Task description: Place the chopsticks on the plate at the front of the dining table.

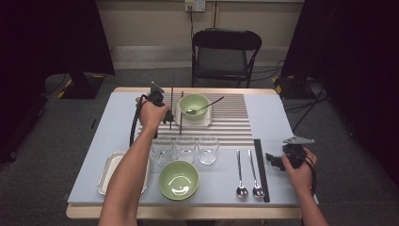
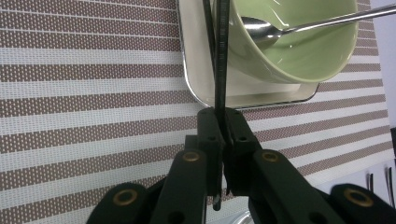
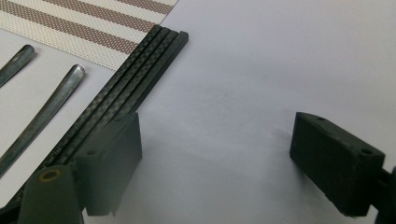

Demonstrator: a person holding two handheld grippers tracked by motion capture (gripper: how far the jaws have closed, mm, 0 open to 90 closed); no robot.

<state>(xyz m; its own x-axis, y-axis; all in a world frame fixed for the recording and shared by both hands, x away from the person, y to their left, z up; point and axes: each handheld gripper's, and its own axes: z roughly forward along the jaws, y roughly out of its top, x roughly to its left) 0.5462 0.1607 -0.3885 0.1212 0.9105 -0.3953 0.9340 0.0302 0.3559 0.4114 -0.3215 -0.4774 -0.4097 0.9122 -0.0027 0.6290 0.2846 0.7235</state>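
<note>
Setting the table, by the look of it: left gripper (image 2: 223, 122) is clenched on a thin black chopstick (image 2: 220, 56), pinching it low on the shaft, beside the small steel tray (image 2: 196, 88) that carries the far pale green ceramic bowl (image 2: 322, 60). A long metal spoon (image 2: 299, 27) lies in that bowl. In the high view two dark chopsticks stand as near-parallel lines on the brown-and-white striped placemat (image 1: 230, 125), just left of that tray; the left gripper (image 1: 157, 101) sits at them.

Left to right along the near side (high view): an empty rectangular steel tray (image 1: 109, 172), partly under the forearm; three clear drinking glasses (image 1: 186, 149) in a row; a second pale green bowl (image 1: 179, 180), empty; two metal spoons (image 1: 248, 174) lying parallel; a bundle of black carbon-weave chopsticks (image 1: 261, 169) laid flat; then the right gripper (image 1: 277, 160).

Right gripper's jaws are spread wide and hold nothing, hovering over bare table just right of the chopstick bundle (image 3: 135, 79).

Step in hand, my read: laying a chopstick pair beside the far place setting. Next move calls for lowering the held stick flat, parallel to its partner, then releasing without nudging the tray. The right gripper looks staged to pick from the bundle (needs to close on one or two sticks only, not the stack).

No brand, label or readable writing anywhere.
</note>
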